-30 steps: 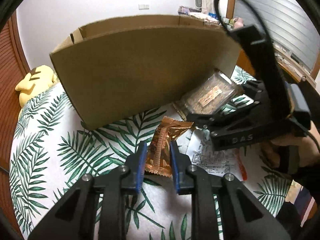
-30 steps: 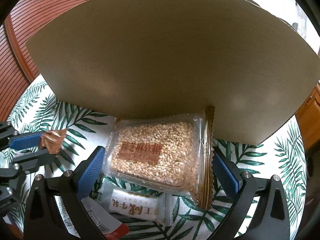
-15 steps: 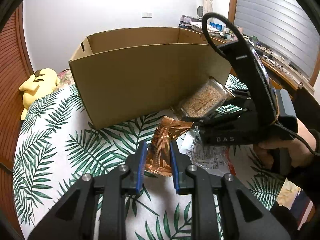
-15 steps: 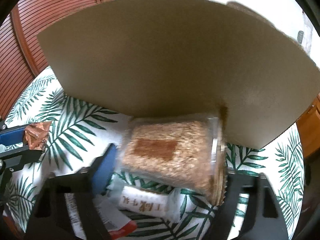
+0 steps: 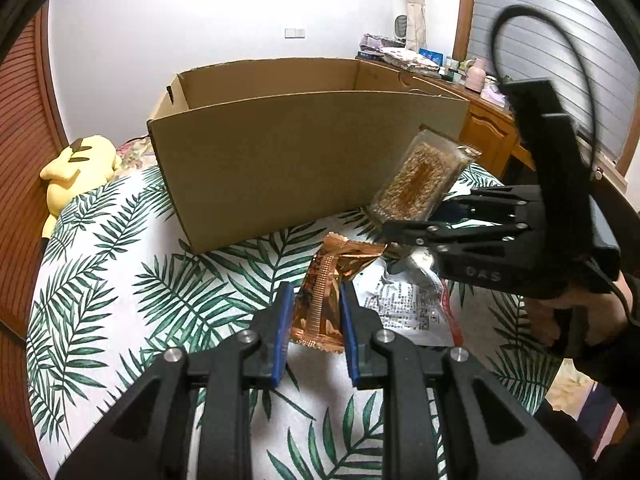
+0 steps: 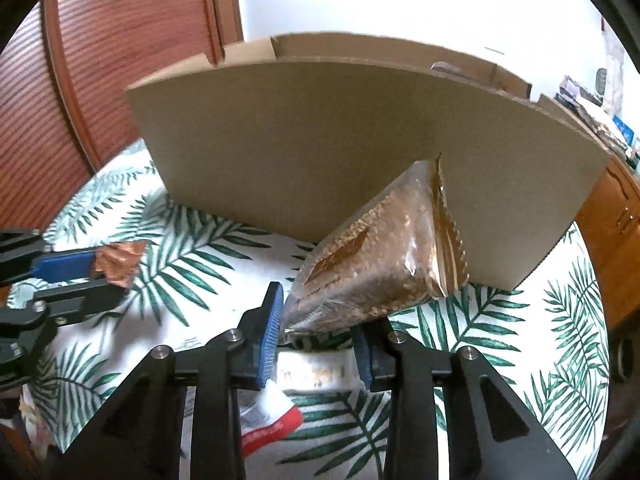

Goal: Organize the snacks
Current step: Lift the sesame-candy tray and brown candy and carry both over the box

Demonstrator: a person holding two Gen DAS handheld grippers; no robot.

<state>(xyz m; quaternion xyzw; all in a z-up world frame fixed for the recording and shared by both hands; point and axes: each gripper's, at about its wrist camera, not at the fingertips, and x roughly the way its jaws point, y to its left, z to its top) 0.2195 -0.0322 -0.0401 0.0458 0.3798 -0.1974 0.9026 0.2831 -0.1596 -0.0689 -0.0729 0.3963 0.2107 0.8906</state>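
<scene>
The left gripper (image 5: 314,322) is closed on a copper snack wrapper (image 5: 324,304). The right gripper (image 6: 318,336) clamps a tilted sesame bar packet (image 6: 384,252), raised off the worktop (image 5: 132,288) just before the open cardboard box (image 5: 280,172).

Lighting: soft, even indoor light; white rear wall (image 5: 200,20) bright. Fisheye bending with black corner vignette. Slight motion blur, right view; faint glare on clear sesame-snack wrapper (image 6: 444,216).

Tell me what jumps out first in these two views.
The big open cardboard box fills the middle, standing on the palm-leaf tablecloth. In front of it, the right tool holds a clear sesame bar pack tilted up, while the left tool grips a copper wrapper.
</scene>
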